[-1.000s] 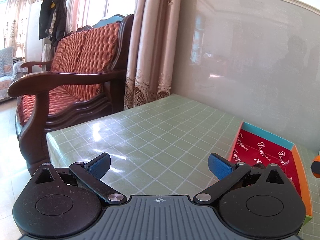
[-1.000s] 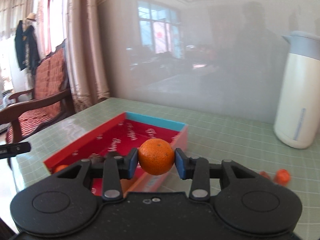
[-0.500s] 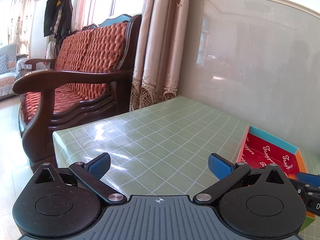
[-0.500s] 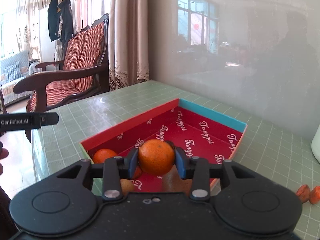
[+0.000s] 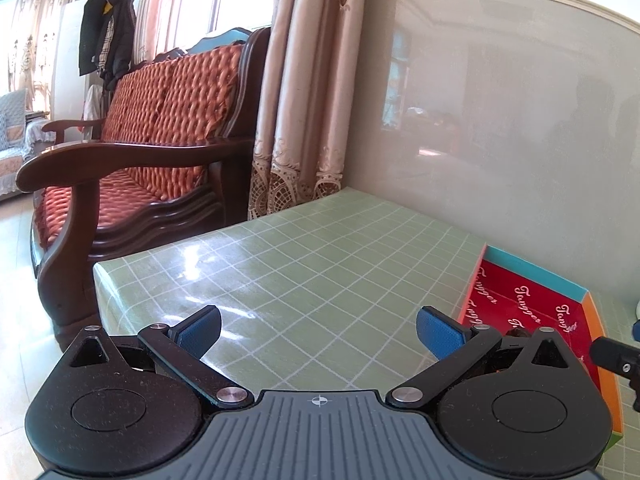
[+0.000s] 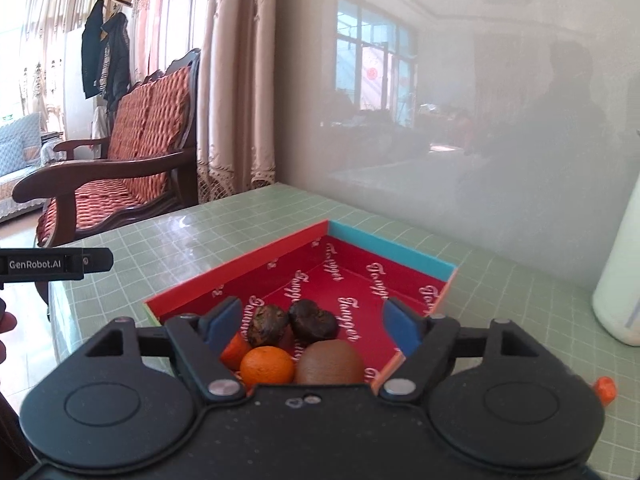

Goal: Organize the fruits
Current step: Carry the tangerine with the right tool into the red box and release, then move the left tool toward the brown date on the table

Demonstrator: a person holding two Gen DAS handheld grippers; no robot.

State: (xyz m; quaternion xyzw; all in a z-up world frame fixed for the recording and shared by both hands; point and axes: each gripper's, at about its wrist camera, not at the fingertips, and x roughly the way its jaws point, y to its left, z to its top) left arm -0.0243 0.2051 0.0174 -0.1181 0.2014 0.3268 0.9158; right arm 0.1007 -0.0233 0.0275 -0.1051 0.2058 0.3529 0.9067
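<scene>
Currently, left gripper [image 5: 318, 330] hangs spread and empty over the table [image 5: 320, 264]. Right gripper [image 6: 314, 322], jaws spread, holds nothing above the red box [image 6: 384, 280]; the orange [image 6: 266, 366] lies inside beside the kiwi [image 6: 330, 364]. Risk: lowered fingers may nudge this fruit.

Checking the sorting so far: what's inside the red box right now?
In the red box: an orange, a brown kiwi, two dark wrinkled fruits and part of another orange fruit. The right gripper hides the near end.
</scene>
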